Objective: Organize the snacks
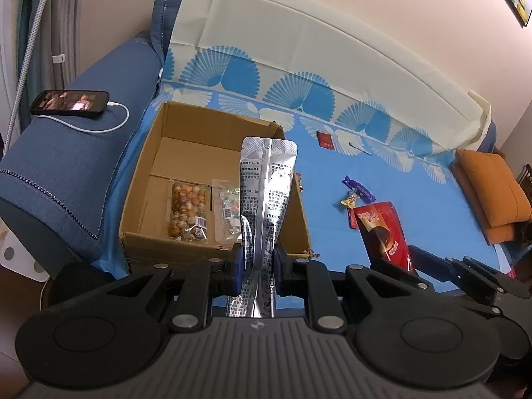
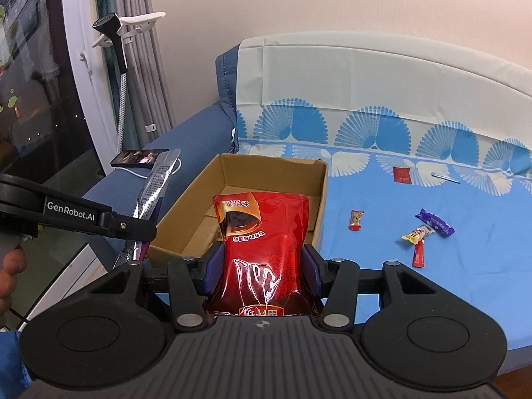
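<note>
My left gripper [image 1: 257, 266] is shut on a tall silver foil pouch [image 1: 266, 196], held upright in front of the open cardboard box [image 1: 186, 133]. Inside the box lie a clear pack of round speckled snacks [image 1: 189, 211] and a small clear packet [image 1: 227, 211]. My right gripper [image 2: 261, 271] is shut on a red snack bag [image 2: 262, 242], just before the box's near wall [image 2: 173, 249]. In the right wrist view the silver pouch [image 2: 156, 186] and the left gripper's arm [image 2: 83, 216] stand to the left. The red bag [image 1: 385, 232] also shows in the left wrist view.
The box sits on a sofa with a blue fan-patterned cloth [image 2: 399, 286]. Loose on the cloth lie a purple bar [image 2: 435, 222], a yellow candy [image 2: 415, 234], red sticks [image 2: 419, 254], a small red candy [image 2: 355, 219] and a red sachet [image 2: 401, 174]. A charging phone [image 1: 69, 103] rests on the armrest. An orange cushion [image 1: 495, 193] lies far right.
</note>
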Demonstrator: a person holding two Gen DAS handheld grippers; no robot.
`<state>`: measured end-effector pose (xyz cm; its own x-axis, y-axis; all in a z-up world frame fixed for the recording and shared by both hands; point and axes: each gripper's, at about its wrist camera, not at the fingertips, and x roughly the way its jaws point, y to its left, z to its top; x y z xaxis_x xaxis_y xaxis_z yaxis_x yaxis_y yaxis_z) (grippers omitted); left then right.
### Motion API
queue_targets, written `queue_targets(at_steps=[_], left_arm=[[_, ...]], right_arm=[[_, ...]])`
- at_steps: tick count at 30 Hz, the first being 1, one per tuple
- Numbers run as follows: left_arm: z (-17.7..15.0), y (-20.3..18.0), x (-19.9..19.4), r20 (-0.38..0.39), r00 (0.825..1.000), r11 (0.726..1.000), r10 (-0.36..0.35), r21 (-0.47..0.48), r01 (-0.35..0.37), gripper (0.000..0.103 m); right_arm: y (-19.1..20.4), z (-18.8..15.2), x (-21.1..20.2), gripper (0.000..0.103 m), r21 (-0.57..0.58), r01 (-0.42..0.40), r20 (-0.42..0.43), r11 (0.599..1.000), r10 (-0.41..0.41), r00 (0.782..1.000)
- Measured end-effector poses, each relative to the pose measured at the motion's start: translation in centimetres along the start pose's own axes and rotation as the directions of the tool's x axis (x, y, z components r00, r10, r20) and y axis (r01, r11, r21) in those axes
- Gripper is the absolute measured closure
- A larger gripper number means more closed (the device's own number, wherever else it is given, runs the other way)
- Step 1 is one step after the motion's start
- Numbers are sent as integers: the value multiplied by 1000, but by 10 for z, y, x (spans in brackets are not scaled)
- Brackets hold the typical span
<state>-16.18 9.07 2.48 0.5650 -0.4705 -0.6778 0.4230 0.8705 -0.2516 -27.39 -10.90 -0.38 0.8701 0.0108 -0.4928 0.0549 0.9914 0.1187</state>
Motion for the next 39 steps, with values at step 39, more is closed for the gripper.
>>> queue_targets(at_steps=[39], left_arm=[[23, 26, 38, -54, 999, 999, 5, -51, -8, 83]], right_arm=[[8, 10, 43, 50, -32, 8, -122, 999, -12, 992]])
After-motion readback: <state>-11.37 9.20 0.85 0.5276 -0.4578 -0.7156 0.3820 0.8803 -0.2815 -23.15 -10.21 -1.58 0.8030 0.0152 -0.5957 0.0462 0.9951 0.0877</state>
